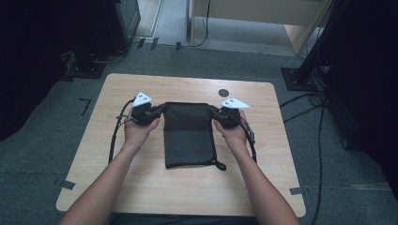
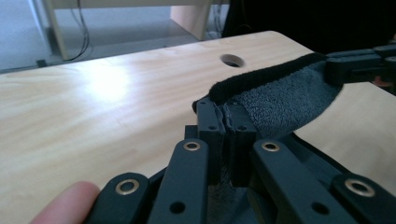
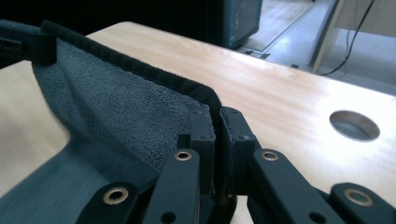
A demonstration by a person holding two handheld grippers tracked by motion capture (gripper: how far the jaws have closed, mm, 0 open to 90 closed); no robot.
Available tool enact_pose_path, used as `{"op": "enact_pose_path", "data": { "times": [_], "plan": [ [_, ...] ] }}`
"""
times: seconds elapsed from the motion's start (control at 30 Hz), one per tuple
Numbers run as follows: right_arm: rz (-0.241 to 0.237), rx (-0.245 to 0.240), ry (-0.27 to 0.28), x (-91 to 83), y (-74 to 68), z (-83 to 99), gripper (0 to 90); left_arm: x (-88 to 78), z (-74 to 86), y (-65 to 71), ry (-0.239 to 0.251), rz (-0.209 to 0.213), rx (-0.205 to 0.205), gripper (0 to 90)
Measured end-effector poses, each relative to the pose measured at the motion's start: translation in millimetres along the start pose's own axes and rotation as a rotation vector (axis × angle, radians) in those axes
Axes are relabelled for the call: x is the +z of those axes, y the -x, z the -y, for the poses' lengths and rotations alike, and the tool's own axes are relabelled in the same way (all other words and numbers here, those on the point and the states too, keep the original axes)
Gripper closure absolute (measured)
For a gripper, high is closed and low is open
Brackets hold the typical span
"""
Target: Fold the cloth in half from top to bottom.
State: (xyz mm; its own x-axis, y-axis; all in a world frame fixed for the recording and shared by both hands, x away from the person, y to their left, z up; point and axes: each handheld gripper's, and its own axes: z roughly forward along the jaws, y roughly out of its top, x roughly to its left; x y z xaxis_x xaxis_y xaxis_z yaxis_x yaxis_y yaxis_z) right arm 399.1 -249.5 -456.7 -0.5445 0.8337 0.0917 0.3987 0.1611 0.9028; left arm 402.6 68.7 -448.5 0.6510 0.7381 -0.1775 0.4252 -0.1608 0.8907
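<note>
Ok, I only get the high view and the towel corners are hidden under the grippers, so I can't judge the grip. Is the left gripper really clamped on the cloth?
Observer: Yes. In the left gripper view the left gripper is shut on the dark towel, pinching the corner just under its thick hem.
Operator: And the right one?
Observer: Same. The right gripper is shut on the opposite corner, with the hem curving over the top of its jaws.
Operator: Is the far edge off the table?
Observer: Yes, the held edge hangs clear above the wooden table, stretched across to the other gripper, sagging slightly.
</note>
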Motion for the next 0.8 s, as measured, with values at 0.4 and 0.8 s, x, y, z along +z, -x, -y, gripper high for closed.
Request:
{"op": "enact_pose_path", "data": {
  "times": [0.4, 0.8],
  "plan": [
    [-0.060, -0.059, -0.121, -54.0, -26.3, 71.9, 83.9, -30.5, 75.7, 69.0, -0.139, 0.017, 0.191, 86.8],
    [-0.065, -0.044, -0.189, -59.8, -49.7, 96.4, 84.2, -31.6, 100.4, 73.6, -0.226, -0.079, 0.260, 87.3]
  ]
}}
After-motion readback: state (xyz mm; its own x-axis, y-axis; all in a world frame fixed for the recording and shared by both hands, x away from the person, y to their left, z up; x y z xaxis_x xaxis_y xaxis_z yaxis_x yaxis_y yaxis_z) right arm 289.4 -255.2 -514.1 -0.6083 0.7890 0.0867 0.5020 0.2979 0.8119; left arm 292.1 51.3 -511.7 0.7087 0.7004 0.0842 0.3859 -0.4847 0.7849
